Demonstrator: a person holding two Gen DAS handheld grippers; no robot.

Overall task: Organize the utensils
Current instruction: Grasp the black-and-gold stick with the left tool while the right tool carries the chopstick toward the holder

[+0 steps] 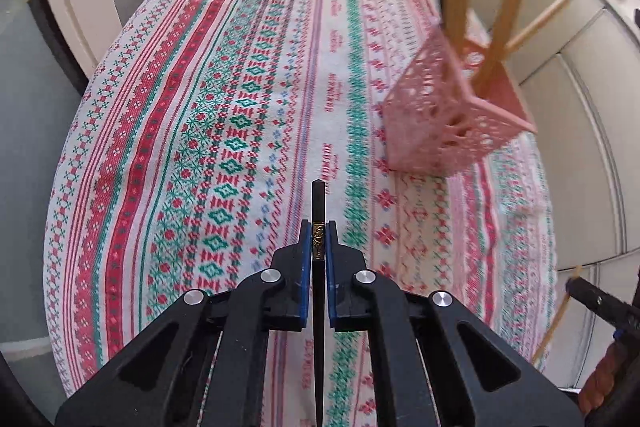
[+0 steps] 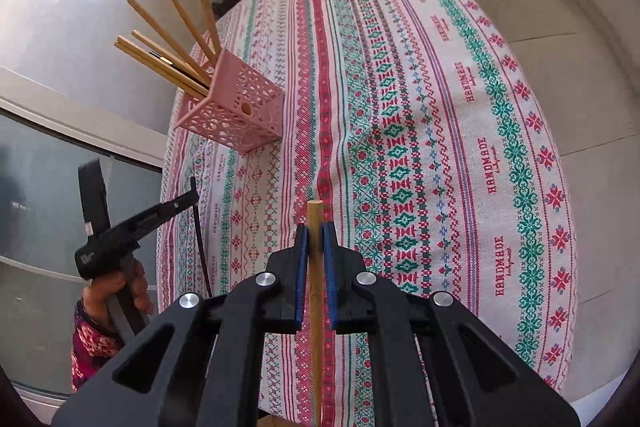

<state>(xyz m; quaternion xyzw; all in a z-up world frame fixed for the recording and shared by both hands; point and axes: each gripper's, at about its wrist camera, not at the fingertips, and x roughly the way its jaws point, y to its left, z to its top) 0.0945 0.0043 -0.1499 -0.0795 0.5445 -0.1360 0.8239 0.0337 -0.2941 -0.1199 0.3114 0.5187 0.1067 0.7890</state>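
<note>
**Mei:** Fingers first, please. What do they hold?

**Tomas:** Both pairs are closed on a stick. The left gripper [image 1: 319,241] pinches a black chopstick [image 1: 317,203] with a small gold band; its blunt end stands out past the blue pads toward 12 o'clock. The right gripper [image 2: 315,245] pinches a wooden chopstick [image 2: 315,223] in the same way, and the stick runs back between the jaws toward 6 o'clock.

**Mei:** And where is the holder?

**Tomas:** The pink basket [image 2: 236,115] stands on the patterned tablecloth [image 2: 440,147]. In the right wrist view it is at about 10 o'clock from the gripper, well apart from it. In the left wrist view it is at about 2 o'clock, a little blurred.

**Mei:** How much is done already?

**Tomas:** I think most of it. Several wooden chopsticks [image 2: 176,27] lean out of the basket like a fan, and one dark stick [image 2: 176,67] lies among them. On the cloth I see no loose utensil in either view, though the near edge is hidden behind the grippers.

**Mei:** So what is left?

**Tomas:** As I judge it, only the two sticks now in the jaws. Each must travel over the basket and go down into it. Neither is above the opening yet.
</note>
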